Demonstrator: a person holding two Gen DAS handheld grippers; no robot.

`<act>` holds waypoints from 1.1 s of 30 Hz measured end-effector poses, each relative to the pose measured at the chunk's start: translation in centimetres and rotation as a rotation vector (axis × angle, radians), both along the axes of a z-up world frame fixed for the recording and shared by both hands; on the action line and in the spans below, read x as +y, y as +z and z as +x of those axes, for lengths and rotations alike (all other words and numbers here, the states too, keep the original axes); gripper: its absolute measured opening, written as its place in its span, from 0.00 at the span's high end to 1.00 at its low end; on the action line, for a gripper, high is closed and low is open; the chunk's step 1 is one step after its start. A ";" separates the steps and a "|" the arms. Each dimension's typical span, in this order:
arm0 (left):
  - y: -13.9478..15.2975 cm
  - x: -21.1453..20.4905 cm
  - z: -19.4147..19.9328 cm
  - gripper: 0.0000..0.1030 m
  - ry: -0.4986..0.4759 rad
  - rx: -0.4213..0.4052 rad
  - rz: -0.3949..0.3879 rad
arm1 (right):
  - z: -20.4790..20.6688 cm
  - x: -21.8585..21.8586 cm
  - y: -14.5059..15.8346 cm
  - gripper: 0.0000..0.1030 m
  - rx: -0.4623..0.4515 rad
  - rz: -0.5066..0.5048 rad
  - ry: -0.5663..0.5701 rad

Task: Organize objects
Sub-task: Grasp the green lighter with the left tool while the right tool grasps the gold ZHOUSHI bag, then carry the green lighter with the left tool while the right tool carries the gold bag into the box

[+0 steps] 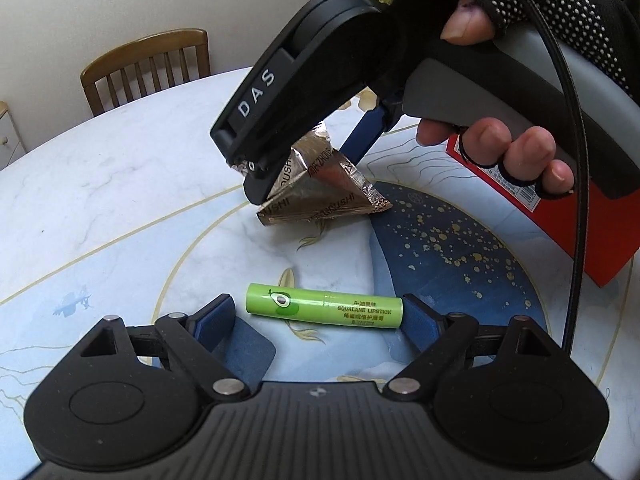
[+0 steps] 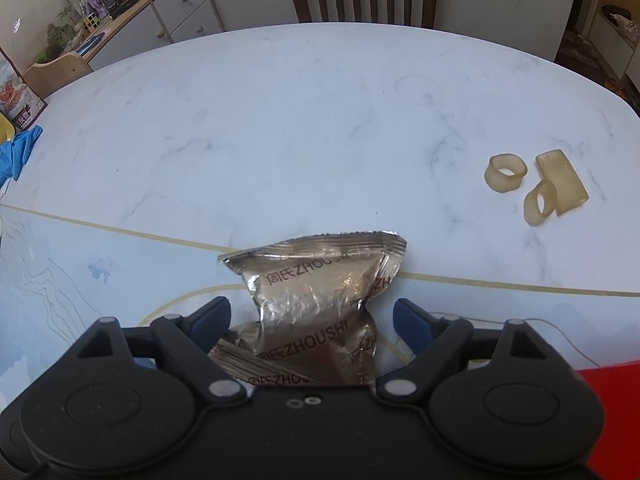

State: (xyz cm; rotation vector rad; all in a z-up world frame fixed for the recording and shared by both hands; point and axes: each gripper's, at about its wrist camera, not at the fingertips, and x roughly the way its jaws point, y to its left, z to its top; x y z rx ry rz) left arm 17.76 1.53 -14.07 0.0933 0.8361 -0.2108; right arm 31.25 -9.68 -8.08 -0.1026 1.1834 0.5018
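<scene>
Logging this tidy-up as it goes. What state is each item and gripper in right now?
Green lip balm tube: capped, lying flat on the table between the open left gripper fingers, ungripped.
Foil snack packets: sealed, crumpled, piled together, one leaning on another.
Right gripper: open, straddling the packets, pads not pressing.
Red box: on the table; open or closed unclear.
Rubber rings: loose on the table.

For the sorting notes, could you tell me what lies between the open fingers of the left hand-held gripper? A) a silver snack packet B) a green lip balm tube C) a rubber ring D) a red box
B: in the left wrist view the green lip balm tube lies flat on the table between the left hand-held gripper fingers, which stand apart.
</scene>
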 end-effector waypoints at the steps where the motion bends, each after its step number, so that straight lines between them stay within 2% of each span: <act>1: 0.0 0.0 0.0 0.19 -0.001 -0.004 0.001 | 0.0 0.0 0.0 0.20 0.001 0.000 0.003; 6: 0.1 0.1 0.1 0.21 -0.001 -0.005 -0.007 | -0.2 0.1 -0.1 0.26 0.006 -0.005 0.012; 13: 0.3 0.6 0.3 0.21 0.028 0.011 -0.039 | -0.4 -0.1 0.4 0.51 -0.007 -0.015 0.011; 16: 0.6 1.0 0.2 0.21 0.053 0.015 -0.053 | -0.9 -0.3 0.6 0.56 -0.010 -0.010 0.007; 22: 1.4 1.9 -0.3 0.21 0.083 0.013 -0.082 | -2.0 -0.9 1.3 0.59 0.000 0.006 -0.009; 27: 2.0 2.8 -1.1 0.21 0.122 0.028 -0.071 | -3.2 -1.9 2.6 0.59 0.003 0.032 -0.026; 33: 4.3 3.5 -2.4 0.21 0.150 0.001 -0.080 | -5.0 -3.4 4.8 0.59 -0.003 0.065 -0.052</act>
